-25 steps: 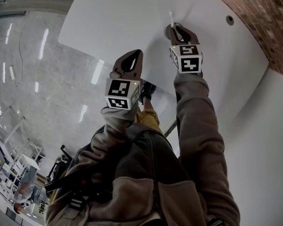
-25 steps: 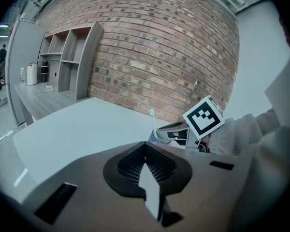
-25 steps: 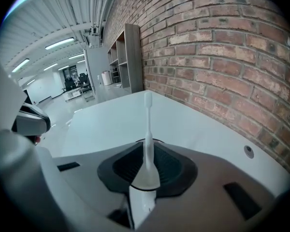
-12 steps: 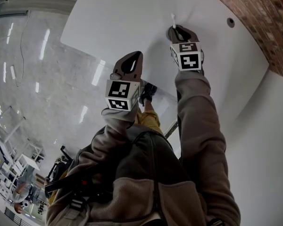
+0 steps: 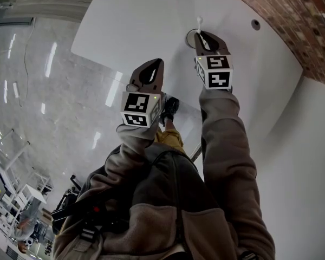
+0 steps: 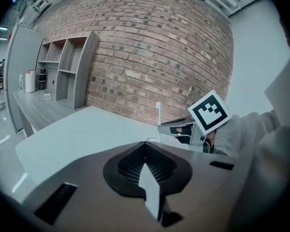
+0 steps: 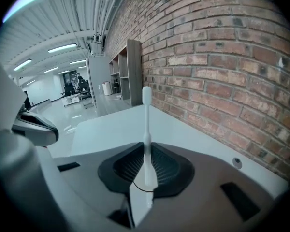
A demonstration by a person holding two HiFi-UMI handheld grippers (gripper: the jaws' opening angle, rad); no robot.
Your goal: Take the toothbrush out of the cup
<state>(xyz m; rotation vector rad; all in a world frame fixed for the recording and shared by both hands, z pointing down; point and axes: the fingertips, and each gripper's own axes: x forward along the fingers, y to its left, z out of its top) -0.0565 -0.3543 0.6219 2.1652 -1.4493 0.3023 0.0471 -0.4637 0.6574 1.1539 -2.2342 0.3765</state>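
In the head view a white toothbrush (image 5: 199,21) sticks out past the tip of my right gripper (image 5: 205,37), far out on the white table (image 5: 135,26). The grey rim of a cup (image 5: 190,37) shows just left of that tip. The right gripper view has the brush handle (image 7: 146,129) standing upright between the jaws, which are shut on it; no cup shows there. My left gripper (image 5: 151,65) hovers nearer the table's edge, shut with nothing in it. From the left gripper (image 6: 147,178) view, the toothbrush (image 6: 158,111) rises above the right gripper (image 6: 181,128).
A brick wall (image 5: 303,26) runs along the table's far right side. A small round hole (image 5: 255,24) sits in the tabletop near the wall. Grey open shelves (image 6: 67,71) stand against the wall further back. Glossy floor (image 5: 49,107) lies beyond the table's left edge.
The right gripper and toothbrush have shifted slightly, so the cup's rim now shows to the left of the tip instead of under it. The left gripper has stayed put.
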